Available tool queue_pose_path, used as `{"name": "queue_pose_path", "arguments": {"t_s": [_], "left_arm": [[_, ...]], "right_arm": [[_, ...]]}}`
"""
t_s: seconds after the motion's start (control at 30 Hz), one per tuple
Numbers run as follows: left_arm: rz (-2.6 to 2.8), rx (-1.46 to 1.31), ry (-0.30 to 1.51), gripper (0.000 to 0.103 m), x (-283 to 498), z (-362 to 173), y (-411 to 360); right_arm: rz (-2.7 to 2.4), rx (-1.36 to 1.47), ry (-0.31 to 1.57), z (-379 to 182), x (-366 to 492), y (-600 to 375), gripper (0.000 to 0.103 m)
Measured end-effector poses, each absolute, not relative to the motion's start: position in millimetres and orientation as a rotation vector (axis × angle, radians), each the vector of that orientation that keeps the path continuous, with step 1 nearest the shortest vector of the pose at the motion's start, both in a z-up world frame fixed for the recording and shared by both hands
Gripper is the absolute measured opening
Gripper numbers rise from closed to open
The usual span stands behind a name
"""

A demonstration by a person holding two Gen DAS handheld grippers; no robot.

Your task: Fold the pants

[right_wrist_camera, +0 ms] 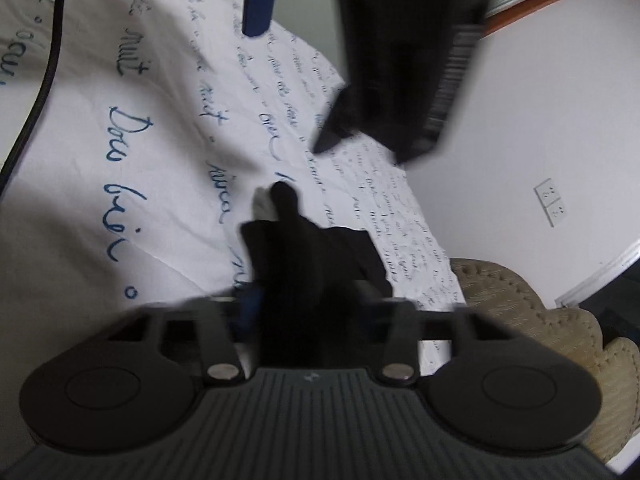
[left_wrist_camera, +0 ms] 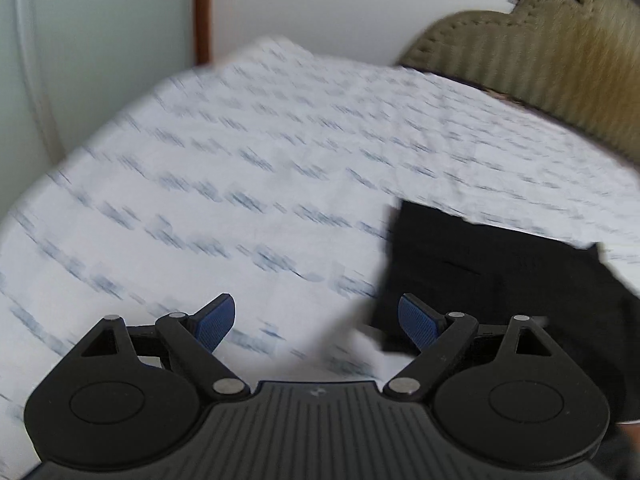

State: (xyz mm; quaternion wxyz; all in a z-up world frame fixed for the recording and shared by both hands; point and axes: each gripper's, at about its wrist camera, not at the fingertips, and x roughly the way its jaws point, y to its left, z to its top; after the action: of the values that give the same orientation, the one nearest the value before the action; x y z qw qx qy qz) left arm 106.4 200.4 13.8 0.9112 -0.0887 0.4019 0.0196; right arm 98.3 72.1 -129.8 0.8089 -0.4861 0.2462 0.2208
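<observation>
black pants on the bed, my right fingers pinched on a bunch of the cloth

my left gripper (left_wrist_camera: 316, 320) stands wide with nothing between its blue fingers (left_wrist_camera: 214, 322); the black pants (left_wrist_camera: 500, 280) lie flat on the printed sheet (left_wrist_camera: 240, 160) ahead of the right-side finger, their near edge just beside it. my right gripper (right_wrist_camera: 304, 300) has drawn in on a bunch of that black cloth, which rises ahead of the fingers; more of it hangs above, blurred. a tan cushion (right_wrist_camera: 520, 312) sits off to the right.
</observation>
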Motion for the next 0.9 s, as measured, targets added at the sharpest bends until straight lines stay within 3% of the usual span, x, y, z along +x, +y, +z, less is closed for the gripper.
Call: {"name": "queue_pose_path", "arguments": {"t_s": [0.1,0.33,0.8,0.87,0.9], "left_arm": [[-0.034,-0.336,0.869,0.089,109.0,3.4,207.7],[-0.105,-0.633,0.952,0.089,135.0,-19.5,219.1],[-0.135,-0.731,0.951,0.088,174.5,-27.0,189.1],[-0.099,-0.666,0.926,0.077,172.8,-22.8,183.2],[-0.073,-0.623,0.91,0.065,171.5,-20.7,180.3]], "right_arm": [[0.461,-1.027,0.508,-133.7,98.2,70.4,0.019],[0.521,-0.685,0.583,-95.8,116.4,35.4,0.011],[0.527,-0.483,0.616,-73.4,125.9,9.8,0.011],[0.541,-0.45,0.66,-70.8,128.1,6.1,0.018],[0.564,-0.441,0.68,-68.5,126.8,3.6,0.018]]}}
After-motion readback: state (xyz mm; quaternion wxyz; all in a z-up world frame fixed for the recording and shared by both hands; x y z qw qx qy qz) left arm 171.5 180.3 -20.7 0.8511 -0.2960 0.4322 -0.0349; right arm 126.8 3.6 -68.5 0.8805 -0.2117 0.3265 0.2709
